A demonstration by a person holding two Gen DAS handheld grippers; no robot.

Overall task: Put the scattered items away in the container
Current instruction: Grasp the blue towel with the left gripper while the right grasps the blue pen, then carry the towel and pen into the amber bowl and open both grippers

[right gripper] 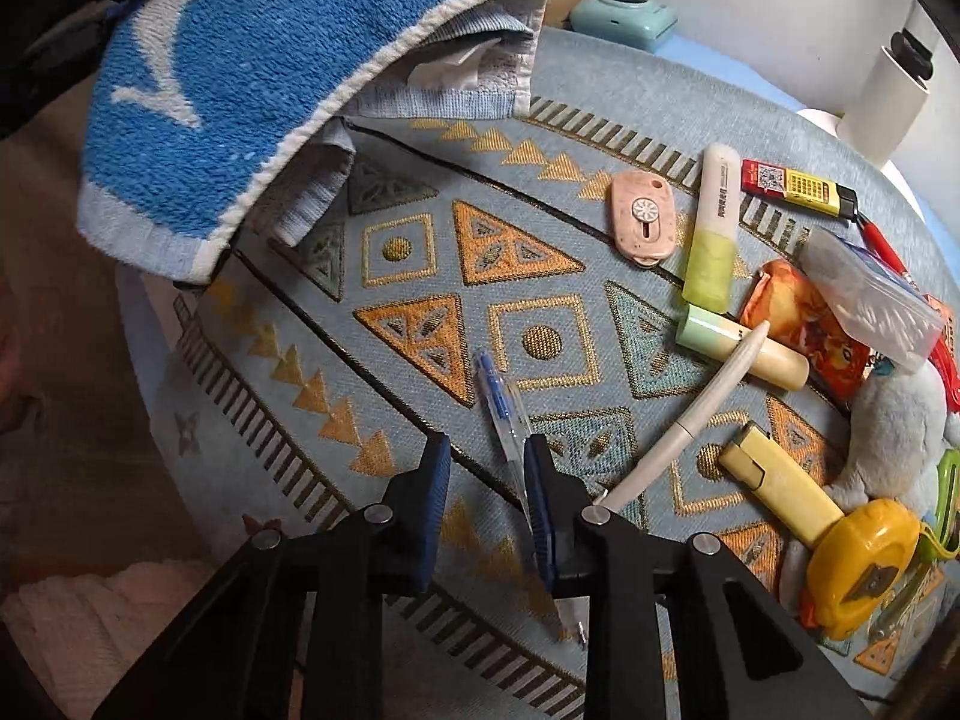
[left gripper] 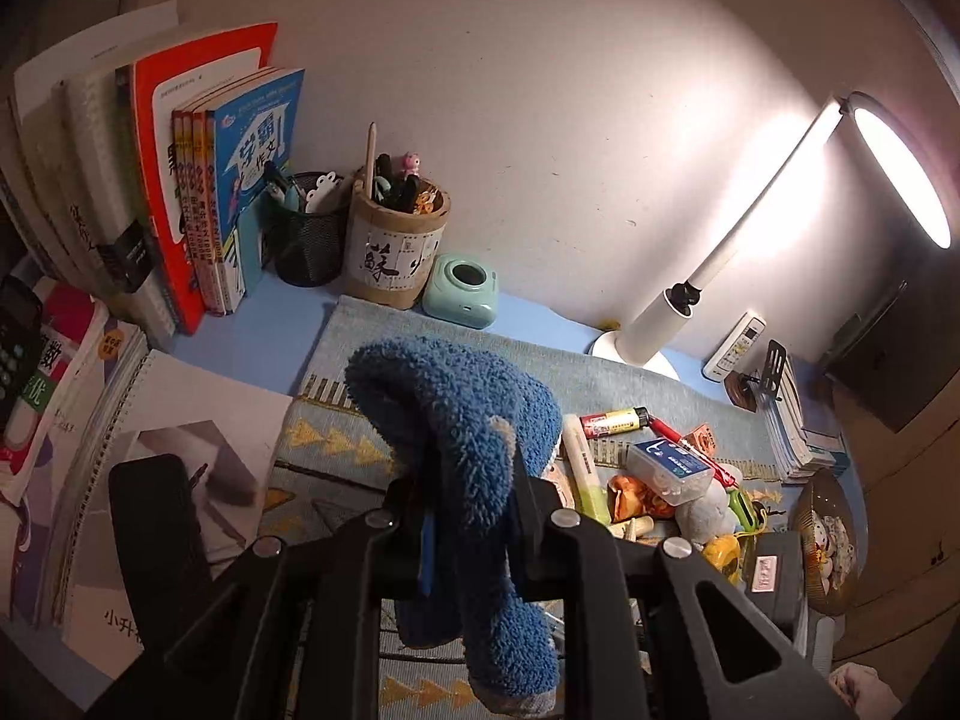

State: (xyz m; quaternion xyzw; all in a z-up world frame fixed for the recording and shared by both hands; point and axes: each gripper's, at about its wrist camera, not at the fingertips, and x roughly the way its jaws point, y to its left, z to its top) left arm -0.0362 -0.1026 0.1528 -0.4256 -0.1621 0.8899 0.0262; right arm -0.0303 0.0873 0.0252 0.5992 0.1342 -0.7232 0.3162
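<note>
right tool (right gripper: 487,468) sits nearest, jaws parted over the clear blue pen (right gripper: 501,402), which lies flat on the patterned mat (right gripper: 384,324); one finger is beside the barrel, nothing gripped. left tool (left gripper: 468,480) is clamped on the blue terry pouch (left gripper: 462,420), holding it raised with its mouth (right gripper: 420,60) gaping toward the mat. i judge the step to be picking up the pen. next move calls for closing squarely across the barrel, then carrying it into the pouch mouth. highlighter (right gripper: 711,222), lighter (right gripper: 792,186) and tape measure (right gripper: 864,564) wait at right.
</note>
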